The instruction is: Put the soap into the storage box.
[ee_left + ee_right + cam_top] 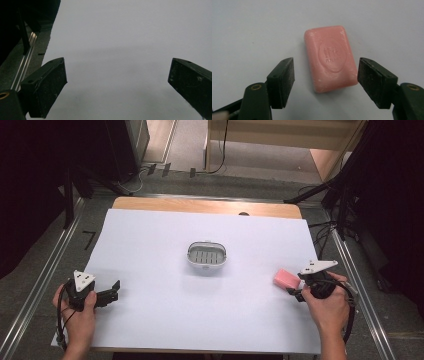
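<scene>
Right gripper (325, 75): jaws apart, flanking pink soap bar (329, 58) without contact | soap: flat on white sheet (150, 245) near right edge | left gripper (117, 82): open, empty, near front-left corner | soap dish (206, 256): centre.

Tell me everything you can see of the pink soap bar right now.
The pink soap bar is a rounded rectangular block, matte and waxy-looking, with an oval stamped emblem on its top face and pale scuffs along its edges. It lies flat on the white sheet at the table's right side, apart from the soap dish. The right hand-held gripper has its jaws on either side of the near end; the left jaw stands clear.
</scene>
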A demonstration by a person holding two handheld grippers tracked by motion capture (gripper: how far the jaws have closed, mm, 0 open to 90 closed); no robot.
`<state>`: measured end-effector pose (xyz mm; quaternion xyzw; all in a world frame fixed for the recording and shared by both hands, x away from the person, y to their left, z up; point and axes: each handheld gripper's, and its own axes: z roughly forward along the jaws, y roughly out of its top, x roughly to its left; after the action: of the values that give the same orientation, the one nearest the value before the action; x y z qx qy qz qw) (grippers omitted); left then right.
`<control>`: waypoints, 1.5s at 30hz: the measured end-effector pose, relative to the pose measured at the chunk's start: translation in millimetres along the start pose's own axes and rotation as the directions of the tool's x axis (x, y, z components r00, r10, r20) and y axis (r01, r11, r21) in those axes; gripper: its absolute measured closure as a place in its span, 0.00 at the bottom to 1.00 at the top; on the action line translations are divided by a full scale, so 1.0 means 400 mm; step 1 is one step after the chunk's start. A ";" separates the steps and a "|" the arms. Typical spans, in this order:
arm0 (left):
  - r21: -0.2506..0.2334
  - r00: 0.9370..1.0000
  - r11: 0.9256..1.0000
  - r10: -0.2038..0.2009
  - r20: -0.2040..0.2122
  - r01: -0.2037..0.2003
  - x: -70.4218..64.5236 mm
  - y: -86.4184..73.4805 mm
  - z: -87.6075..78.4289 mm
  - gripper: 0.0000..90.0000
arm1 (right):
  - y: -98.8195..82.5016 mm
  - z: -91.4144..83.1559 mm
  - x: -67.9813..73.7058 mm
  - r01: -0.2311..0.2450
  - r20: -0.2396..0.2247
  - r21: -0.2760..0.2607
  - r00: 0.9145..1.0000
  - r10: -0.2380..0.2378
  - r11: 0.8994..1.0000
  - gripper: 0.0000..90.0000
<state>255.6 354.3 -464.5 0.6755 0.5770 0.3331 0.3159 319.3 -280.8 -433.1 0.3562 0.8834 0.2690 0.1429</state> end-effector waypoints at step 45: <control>0.005 1.000 1.000 0.008 -0.001 -0.008 -0.002 0.000 0.001 0.03 | 0.130 0.095 -0.014 0.108 -0.135 0.185 0.987 -0.084 0.977 0.43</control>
<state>255.8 353.6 -464.6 0.6783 0.5753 0.3335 0.3126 368.9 -239.4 -433.5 0.3074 0.9286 0.1973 0.0649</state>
